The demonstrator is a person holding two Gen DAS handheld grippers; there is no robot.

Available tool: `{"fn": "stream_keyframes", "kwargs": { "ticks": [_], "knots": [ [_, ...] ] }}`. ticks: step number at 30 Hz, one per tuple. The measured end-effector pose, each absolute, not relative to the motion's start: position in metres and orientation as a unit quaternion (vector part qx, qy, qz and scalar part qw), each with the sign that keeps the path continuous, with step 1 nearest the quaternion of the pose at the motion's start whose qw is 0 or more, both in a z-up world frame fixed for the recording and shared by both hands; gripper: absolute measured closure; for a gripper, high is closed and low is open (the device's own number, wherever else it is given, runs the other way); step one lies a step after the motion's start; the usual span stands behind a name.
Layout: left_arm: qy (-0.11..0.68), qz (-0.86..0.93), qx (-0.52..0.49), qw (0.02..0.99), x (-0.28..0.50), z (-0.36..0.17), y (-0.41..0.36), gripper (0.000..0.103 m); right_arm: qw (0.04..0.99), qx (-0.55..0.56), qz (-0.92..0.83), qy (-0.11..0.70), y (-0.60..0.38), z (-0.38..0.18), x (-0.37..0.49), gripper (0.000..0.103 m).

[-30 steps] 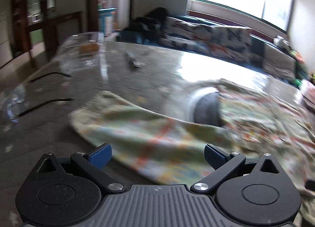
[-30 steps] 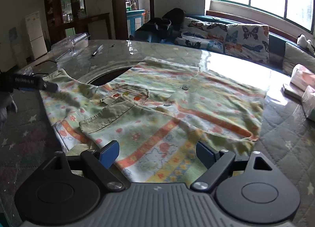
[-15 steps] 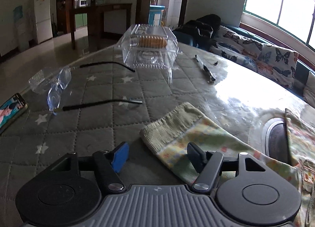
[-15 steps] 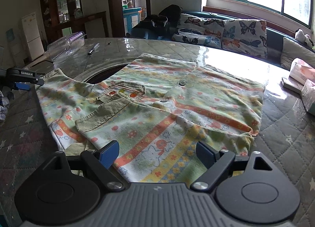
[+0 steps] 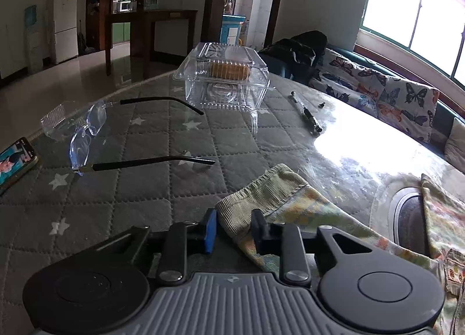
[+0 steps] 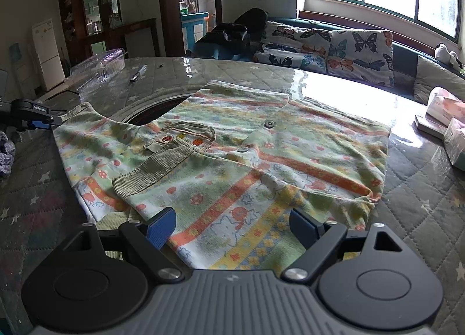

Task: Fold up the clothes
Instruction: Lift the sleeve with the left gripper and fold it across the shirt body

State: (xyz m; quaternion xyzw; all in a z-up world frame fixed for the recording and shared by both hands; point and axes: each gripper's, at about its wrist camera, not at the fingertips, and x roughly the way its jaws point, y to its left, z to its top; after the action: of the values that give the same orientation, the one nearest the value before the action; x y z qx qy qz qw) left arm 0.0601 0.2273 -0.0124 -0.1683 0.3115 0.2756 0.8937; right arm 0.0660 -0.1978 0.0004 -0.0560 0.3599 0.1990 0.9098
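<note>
A child's patterned shirt [image 6: 261, 160] with green, orange and yellow stripes lies spread on the quilted table. One sleeve lies folded across the body, its ribbed cuff [image 6: 151, 172] near me. The other sleeve stretches left. My left gripper [image 5: 234, 232] is closing around that sleeve's ribbed cuff [image 5: 261, 189], jaws narrow with the cloth between them. It also shows in the right wrist view [image 6: 43, 124] at the sleeve end. My right gripper [image 6: 232, 224] is open and empty, just above the shirt's near hem.
Clear glasses [image 5: 87, 134], a phone [image 5: 14, 160], a clear plastic box with biscuits [image 5: 226, 79] and a pen [image 5: 308, 115] lie on the table's left side. Tissue packs [image 6: 444, 114] lie at the right. A round dark inset [image 5: 409, 218] shows beside the shirt.
My left gripper swung left to the sleeve end and narrowed its jaws around the cuff. My right gripper stayed open and moved slightly nearer the hem.
</note>
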Motion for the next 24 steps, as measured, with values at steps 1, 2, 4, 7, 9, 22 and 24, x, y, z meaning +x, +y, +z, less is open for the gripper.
{"fn": "stream_keyframes", "kwargs": {
  "ticks": [1,2,4,7,9,22,24],
  "knots": [
    [0.310,0.273,-0.166,0.895,0.060,-0.013,0.227,0.081,0.910,-0.056,0.199,0.360,-0.198,0.001,0.066,0.016],
    [0.309,0.271,-0.165,0.897,0.061,-0.014,0.226,0.085,0.910,-0.055,0.198,0.359,-0.198,0.001,0.065,0.016],
    [0.306,0.267,-0.172,0.898,0.061,-0.013,0.226,0.092,0.911,-0.054,0.197,0.359,-0.199,0.001,0.065,0.016],
    [0.296,0.258,-0.181,0.902,0.059,-0.007,0.222,0.095,0.912,-0.054,0.197,0.355,-0.200,0.003,0.063,0.016],
    [0.284,0.237,-0.190,0.909,0.056,0.005,0.215,0.095,0.913,-0.052,0.197,0.352,-0.202,0.005,0.063,0.016],
    [0.238,-0.033,-0.188,0.952,0.059,0.085,0.077,0.096,0.928,-0.025,0.180,0.326,-0.225,0.018,0.054,0.016],
    [0.246,-0.078,-0.190,0.947,0.065,0.086,0.051,0.096,0.930,-0.016,0.172,0.324,-0.234,0.019,0.051,0.016]
  ]
}}
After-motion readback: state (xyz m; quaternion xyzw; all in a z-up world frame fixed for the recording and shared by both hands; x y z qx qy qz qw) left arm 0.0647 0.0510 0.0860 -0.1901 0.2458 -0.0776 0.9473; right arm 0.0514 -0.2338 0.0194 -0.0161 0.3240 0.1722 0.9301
